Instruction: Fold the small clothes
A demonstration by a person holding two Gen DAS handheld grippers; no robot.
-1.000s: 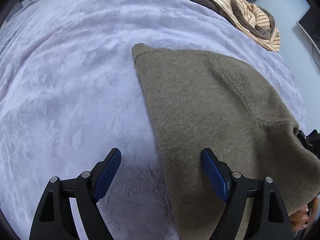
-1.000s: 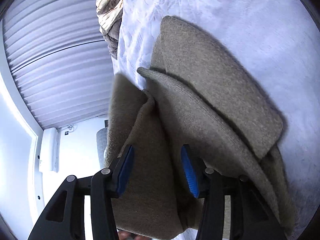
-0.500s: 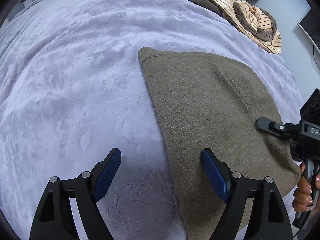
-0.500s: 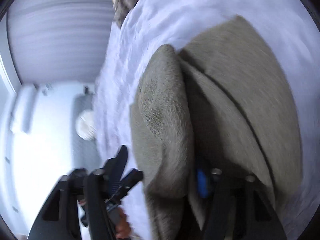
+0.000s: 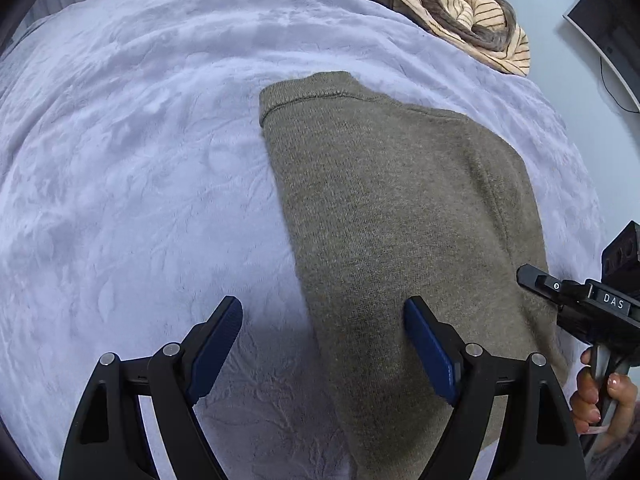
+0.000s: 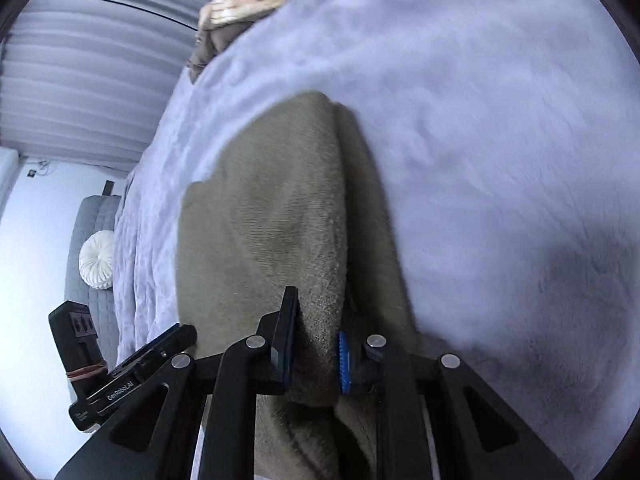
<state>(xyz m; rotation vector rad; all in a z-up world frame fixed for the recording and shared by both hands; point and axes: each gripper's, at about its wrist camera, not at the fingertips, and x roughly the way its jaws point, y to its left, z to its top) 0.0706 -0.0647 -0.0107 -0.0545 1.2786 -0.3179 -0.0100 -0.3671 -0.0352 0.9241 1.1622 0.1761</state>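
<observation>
Olive knit garment [image 6: 272, 216] pinched in our right gripper [image 6: 316, 344], a thick fold clamped between the pads. Our left gripper [image 5: 320, 344] gapes wide, gripping nothing, straddling the garment's left edge. Garment lies on lavender bedspread [image 5: 132, 168]; striped clothes [image 5: 472, 16] heaped at far edge.

A bed [image 5: 140, 168] covered by a pale lilac plush blanket with an embossed leaf pattern was seen. An olive-brown knit garment [image 5: 400, 220] was laid on it toward the right side, folded lengthwise, one end reaching toward the bed's middle. A heap of clothes [image 5: 452, 12], striped cream and brown, was piled at the far right corner, well apart from the knit garment.
</observation>
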